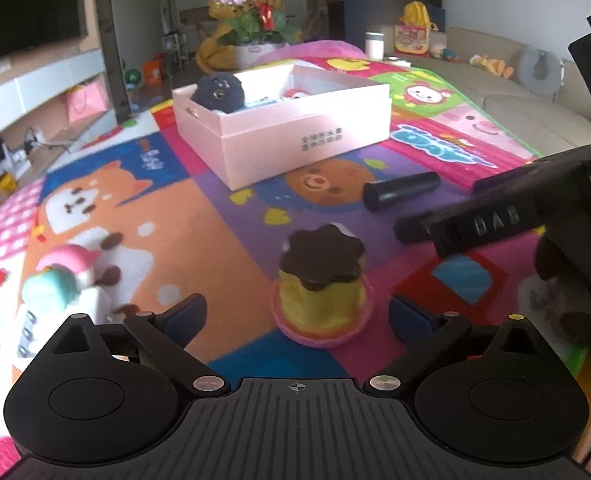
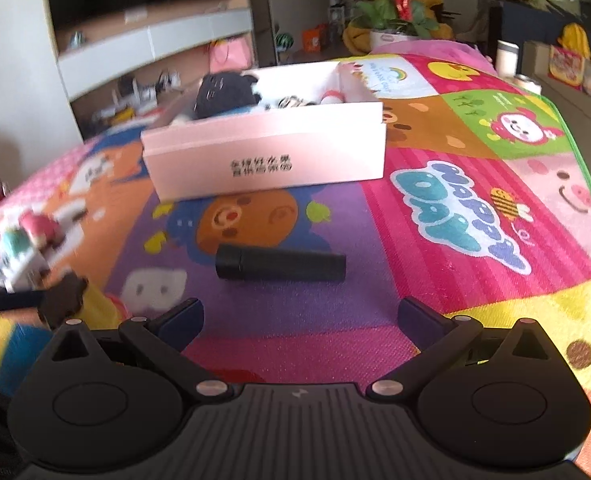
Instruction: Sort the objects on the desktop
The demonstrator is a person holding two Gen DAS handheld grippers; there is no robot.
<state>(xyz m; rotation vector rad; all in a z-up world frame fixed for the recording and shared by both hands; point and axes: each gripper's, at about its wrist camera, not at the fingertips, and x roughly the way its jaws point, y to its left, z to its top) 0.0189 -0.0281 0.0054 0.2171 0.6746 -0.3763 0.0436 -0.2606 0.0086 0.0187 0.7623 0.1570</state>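
Note:
A yellow pudding toy [image 1: 321, 280] with a dark brown top and a pink base stands on the cartoon play mat [image 1: 199, 224]. My left gripper [image 1: 299, 316] is open, and the pudding stands between its fingers with a gap on each side. My right gripper [image 2: 301, 320] is also open and holds nothing. A black cylinder [image 2: 279, 266] lies crosswise just ahead of it. An open pink box [image 1: 283, 132] further back holds a dark plush [image 1: 217, 92] and other small toys. The pudding toy [image 2: 75, 296] shows at the right wrist view's left edge.
A pastel unicorn-like toy [image 1: 63, 280] on a white block lies left of the pudding. A second black cylinder [image 1: 411, 228] is partly hidden behind the right gripper's black body [image 1: 495, 224]. The mat's green edge [image 2: 575, 152] runs along the right, with a sofa beyond.

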